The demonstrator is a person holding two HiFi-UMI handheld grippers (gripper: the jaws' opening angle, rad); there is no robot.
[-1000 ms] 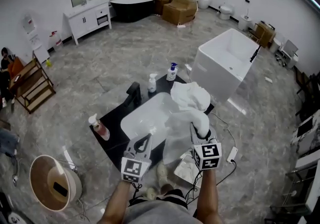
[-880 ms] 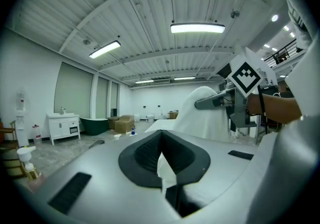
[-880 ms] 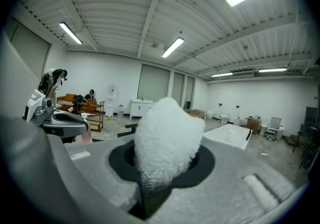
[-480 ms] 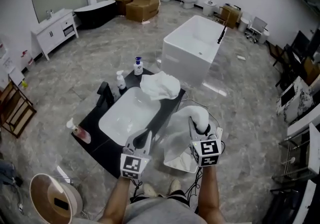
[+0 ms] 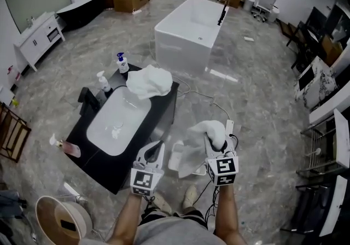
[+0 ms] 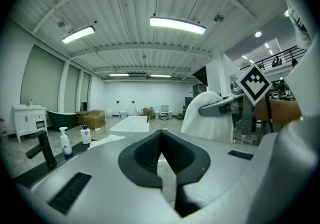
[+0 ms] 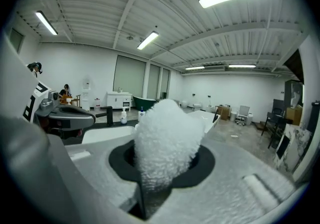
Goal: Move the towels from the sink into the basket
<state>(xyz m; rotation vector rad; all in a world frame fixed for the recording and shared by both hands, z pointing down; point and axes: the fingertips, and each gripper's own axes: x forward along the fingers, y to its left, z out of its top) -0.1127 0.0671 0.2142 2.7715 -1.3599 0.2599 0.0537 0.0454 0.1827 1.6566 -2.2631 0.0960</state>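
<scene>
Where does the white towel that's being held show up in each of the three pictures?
Head view: the held towel, lower centre.
Left gripper view: it sits right of centre.
Right gripper view: it is dead centre, filling the middle.
Shared landmark: the white bathtub, in all three.

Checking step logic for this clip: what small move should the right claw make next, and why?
Probably lower the right claw slightly and open it: it grips a white towel hanging over the basket; a second towel lies by the sink.
</scene>
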